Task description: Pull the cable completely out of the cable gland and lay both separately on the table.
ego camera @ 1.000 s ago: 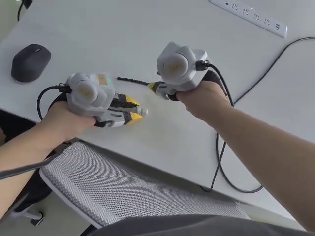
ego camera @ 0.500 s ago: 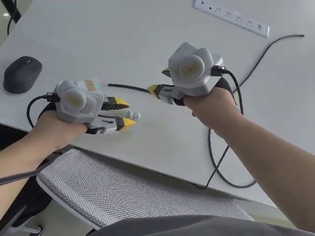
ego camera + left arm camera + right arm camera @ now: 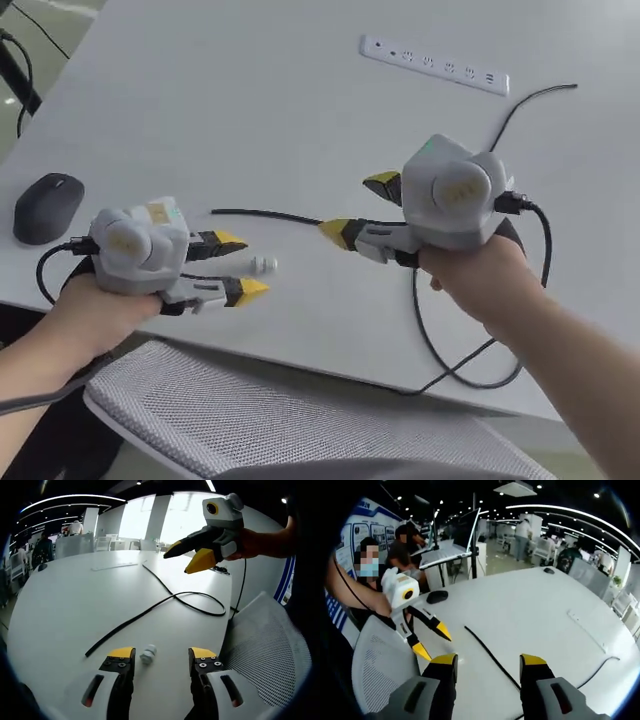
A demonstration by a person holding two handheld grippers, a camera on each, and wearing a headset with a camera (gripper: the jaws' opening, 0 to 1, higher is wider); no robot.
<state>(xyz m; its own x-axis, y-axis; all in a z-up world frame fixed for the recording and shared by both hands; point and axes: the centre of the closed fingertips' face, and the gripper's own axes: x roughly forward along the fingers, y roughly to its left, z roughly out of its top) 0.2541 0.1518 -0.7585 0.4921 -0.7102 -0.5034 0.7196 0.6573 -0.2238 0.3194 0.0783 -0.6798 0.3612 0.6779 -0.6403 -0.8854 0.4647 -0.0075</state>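
Note:
A small white cable gland (image 3: 262, 265) lies on the white table (image 3: 250, 100), apart from the black cable (image 3: 270, 214). My left gripper (image 3: 245, 265) is open, its yellow-tipped jaws standing either side of the gland (image 3: 148, 655) without closing on it. The cable (image 3: 135, 621) lies loose on the table, its free end a short way left of the gland. My right gripper (image 3: 352, 205) hovers open above the cable's far stretch, holding nothing. In the right gripper view the cable (image 3: 485, 647) runs between its jaws (image 3: 488, 660), and the left gripper (image 3: 437, 648) is at the left.
A dark mouse (image 3: 48, 207) sits at the table's left edge. A white power strip (image 3: 433, 66) lies at the back. The right gripper's black cord (image 3: 430, 340) loops over the front edge. A grey mesh chair (image 3: 250, 410) is below the table edge.
The right gripper has opened, let go of the cable and drawn back to the right. The left gripper's jaws have spread, leaving the gland on the table.

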